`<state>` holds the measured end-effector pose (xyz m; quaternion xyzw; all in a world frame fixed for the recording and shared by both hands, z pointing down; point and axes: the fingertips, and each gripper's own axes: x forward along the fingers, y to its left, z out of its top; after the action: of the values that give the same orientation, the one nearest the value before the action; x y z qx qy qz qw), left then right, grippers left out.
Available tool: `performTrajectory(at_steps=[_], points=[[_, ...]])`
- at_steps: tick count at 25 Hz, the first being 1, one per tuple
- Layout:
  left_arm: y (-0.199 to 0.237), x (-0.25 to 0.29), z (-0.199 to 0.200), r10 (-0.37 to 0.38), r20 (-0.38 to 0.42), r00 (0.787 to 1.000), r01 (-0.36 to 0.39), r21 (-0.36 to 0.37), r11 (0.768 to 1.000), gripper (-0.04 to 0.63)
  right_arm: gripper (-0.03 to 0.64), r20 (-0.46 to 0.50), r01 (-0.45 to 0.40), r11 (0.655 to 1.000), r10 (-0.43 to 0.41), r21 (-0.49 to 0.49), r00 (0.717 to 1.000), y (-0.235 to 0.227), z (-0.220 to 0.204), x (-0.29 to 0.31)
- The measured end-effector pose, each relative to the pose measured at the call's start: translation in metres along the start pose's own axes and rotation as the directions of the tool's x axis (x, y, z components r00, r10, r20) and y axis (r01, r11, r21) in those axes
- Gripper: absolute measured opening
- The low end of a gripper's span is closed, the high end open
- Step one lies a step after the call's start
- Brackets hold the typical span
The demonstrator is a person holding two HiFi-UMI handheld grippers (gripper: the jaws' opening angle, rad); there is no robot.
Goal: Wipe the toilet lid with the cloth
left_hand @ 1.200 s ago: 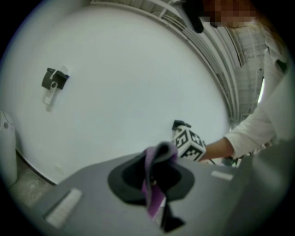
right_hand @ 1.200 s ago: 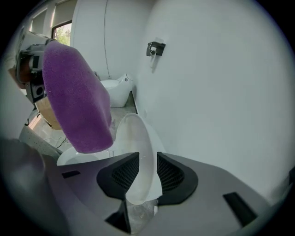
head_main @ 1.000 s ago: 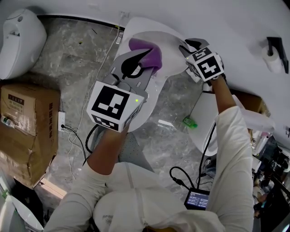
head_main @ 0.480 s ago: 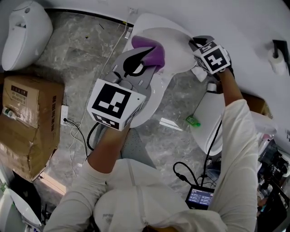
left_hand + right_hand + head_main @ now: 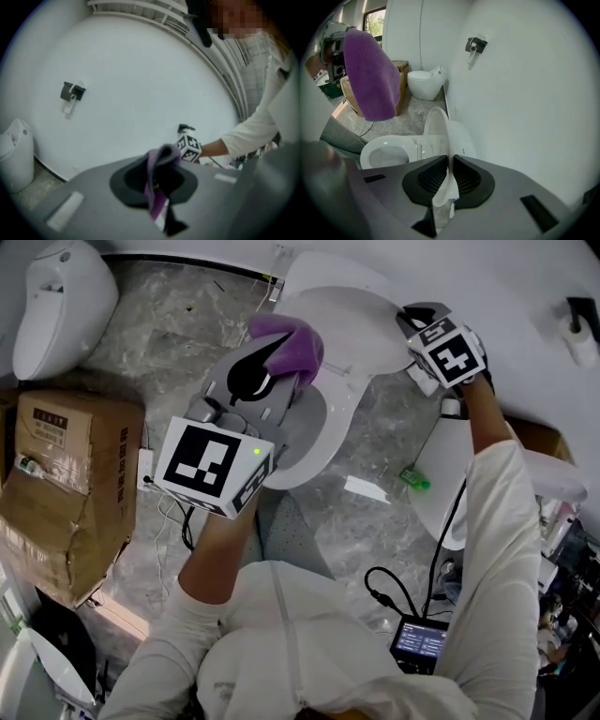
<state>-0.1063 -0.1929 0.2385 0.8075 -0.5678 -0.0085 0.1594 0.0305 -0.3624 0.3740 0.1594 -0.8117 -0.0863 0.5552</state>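
The white toilet lid (image 5: 361, 320) stands raised over the seat (image 5: 323, 432). My right gripper (image 5: 410, 320) is at the lid's right edge. In the right gripper view the thin lid edge (image 5: 437, 126) runs between the pads, and the jaws of my right gripper (image 5: 449, 187) are closing on it. My left gripper (image 5: 270, 360) is shut on a purple cloth (image 5: 289, 341), held in the air in front of the lid. In the left gripper view the cloth (image 5: 158, 190) is bunched between the jaws. The cloth (image 5: 370, 75) also hangs at the upper left of the right gripper view.
A second toilet (image 5: 56, 296) stands at the far left by the wall. A cardboard box (image 5: 66, 474) sits on the floor at the left, with cables beside it. A white fixture (image 5: 450, 474), a green item (image 5: 415, 479) and a small screen (image 5: 420, 638) lie to the right.
My right gripper's jaws have come together on the lid's edge. My left gripper has carried the cloth to the left, away from the right gripper.
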Motion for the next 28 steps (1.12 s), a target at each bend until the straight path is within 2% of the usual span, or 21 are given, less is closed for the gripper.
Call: performTrajectory(at_steps=[9, 15, 19, 25, 28], points=[[-0.032, -0.037, -0.015, -0.039, -0.004, 0.999, 0.039, 0.022, 0.999, 0.020, 0.048, 0.041, 0.034, 0.999, -0.032, -0.042, 0.999, 0.060, 0.002, -0.035], [-0.046, -0.064, -0.016, -0.081, 0.006, 0.997, 0.080, 0.036, 0.996, 0.020, 0.046, 0.024, 0.039, 0.997, -0.038, -0.060, 0.999, 0.103, -0.002, -0.049], [-0.055, -0.086, -0.026, -0.120, -0.022, 0.993, 0.121, 0.039, 0.992, 0.020, 0.046, 0.021, 0.053, 0.996, -0.052, -0.069, 0.998, 0.129, -0.005, -0.059], [-0.066, -0.126, -0.045, -0.182, -0.059, 0.981, 0.185, 0.045, 0.982, 0.020, 0.051, 0.008, 0.024, 0.996, -0.024, -0.085, 1.000, 0.200, -0.014, -0.067], [-0.072, -0.139, -0.054, -0.211, -0.075, 0.975, 0.215, 0.052, 0.975, 0.020, 0.058, -0.014, 0.008, 0.992, -0.010, -0.126, 1.000, 0.239, -0.021, -0.067]])
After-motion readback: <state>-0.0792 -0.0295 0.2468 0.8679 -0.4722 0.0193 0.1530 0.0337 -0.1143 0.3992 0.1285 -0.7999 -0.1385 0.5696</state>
